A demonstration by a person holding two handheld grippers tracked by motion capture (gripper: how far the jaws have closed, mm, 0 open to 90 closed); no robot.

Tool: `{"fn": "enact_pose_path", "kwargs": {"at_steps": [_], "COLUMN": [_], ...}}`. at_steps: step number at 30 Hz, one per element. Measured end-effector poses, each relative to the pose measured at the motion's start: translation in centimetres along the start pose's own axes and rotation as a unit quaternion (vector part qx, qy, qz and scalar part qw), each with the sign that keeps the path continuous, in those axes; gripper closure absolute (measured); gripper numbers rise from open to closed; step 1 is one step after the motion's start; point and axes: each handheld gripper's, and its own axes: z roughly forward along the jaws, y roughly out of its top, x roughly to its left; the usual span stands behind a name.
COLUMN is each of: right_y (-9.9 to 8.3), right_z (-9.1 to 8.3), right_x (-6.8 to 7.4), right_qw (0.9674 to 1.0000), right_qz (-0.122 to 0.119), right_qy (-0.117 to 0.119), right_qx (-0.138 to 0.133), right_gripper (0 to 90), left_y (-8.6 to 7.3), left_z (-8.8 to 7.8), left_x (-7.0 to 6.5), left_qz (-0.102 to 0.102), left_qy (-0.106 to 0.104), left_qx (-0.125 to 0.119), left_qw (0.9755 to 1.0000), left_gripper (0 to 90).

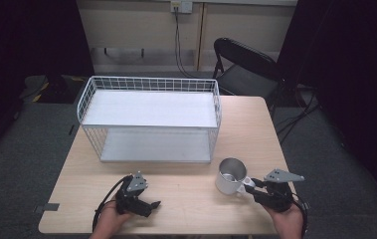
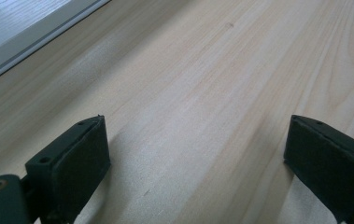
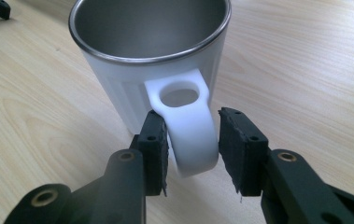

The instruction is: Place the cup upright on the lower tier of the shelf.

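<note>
Nearby, right gripper [image 3: 192,149] fingers straddle the mug [image 3: 149,56] handle ungripped; left gripper [image 2: 195,163] gapes over bare table [image 2: 202,93].

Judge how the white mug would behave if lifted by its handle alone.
The mug looks rigid, probably light: thin steel liner, nothing seen inside. Held by the smooth handle, it may swing or slip in the right tool, whose pads bracket it closely.

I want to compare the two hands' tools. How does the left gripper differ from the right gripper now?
The left gripper has its jaws wide apart over bare table; the right gripper has its jaws around the handle of the white mug. The left touches nothing; the right's jaws are at or nearly on the handle. Both are black and hand-held.
</note>
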Motion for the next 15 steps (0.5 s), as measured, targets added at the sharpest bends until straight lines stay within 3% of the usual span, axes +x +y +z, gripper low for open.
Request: {"fn": "enact_pose_path", "kwargs": {"at_steps": [9,15], "right_y": [0.37,0.59], "right_z": [0.03,0.14], "right_x": [0.30,0.74], "right_qw": [0.9998,0.9994], "right_qz": [-0.012,-0.032], "right_qy": [0.011,0.007], "right_qx": [0.011,0.010], "right_gripper": [68.5,71.4], "left_y": [0.00,0.00], "left_z": [0.00,0.00], "left_x": [0.00,0.00], "left_qz": [0.000,0.000], "left_qy": [0.000,0.000], "left_qx": [0.000,0.000], "left_qw": [1.0000,1.0000], "left_gripper": [6.1,6.1]}}
